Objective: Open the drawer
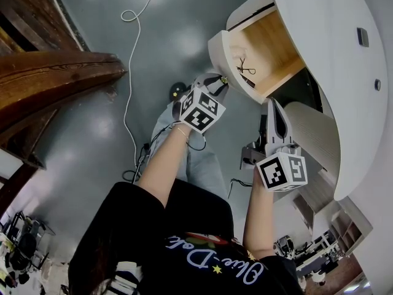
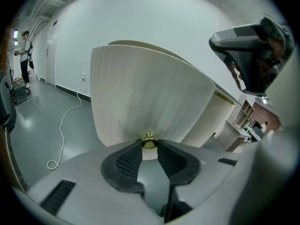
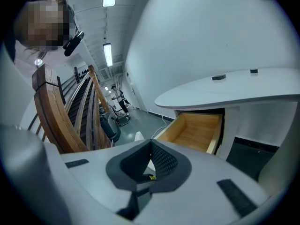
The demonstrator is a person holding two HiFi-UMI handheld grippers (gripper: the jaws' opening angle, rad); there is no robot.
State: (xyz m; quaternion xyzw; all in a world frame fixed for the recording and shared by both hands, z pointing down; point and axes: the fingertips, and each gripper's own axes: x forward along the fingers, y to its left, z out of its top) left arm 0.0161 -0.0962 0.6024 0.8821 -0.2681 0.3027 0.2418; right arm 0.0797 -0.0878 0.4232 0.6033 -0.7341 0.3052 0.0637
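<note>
The wooden drawer (image 1: 273, 48) stands pulled out from under the white curved desk (image 1: 331, 35). Its rounded white front (image 2: 145, 97) carries a small brass knob (image 2: 149, 142). My left gripper (image 1: 222, 82) is at that front, and in the left gripper view my left gripper (image 2: 149, 146) has its pad tips pressed on either side of the knob. My right gripper (image 1: 274, 105) hangs lower right, below the drawer, holding nothing, its jaws shut. The right gripper view looks past the right gripper (image 3: 151, 143) into the open drawer (image 3: 197, 130). A small black item (image 1: 245, 68) lies inside the drawer.
A white cable (image 1: 131, 72) trails over the grey floor. A wooden staircase (image 1: 49, 72) stands at the left. A ribbed white cabinet side (image 1: 319, 134) curves beneath the desk at the right. A person stands far off (image 2: 24, 55).
</note>
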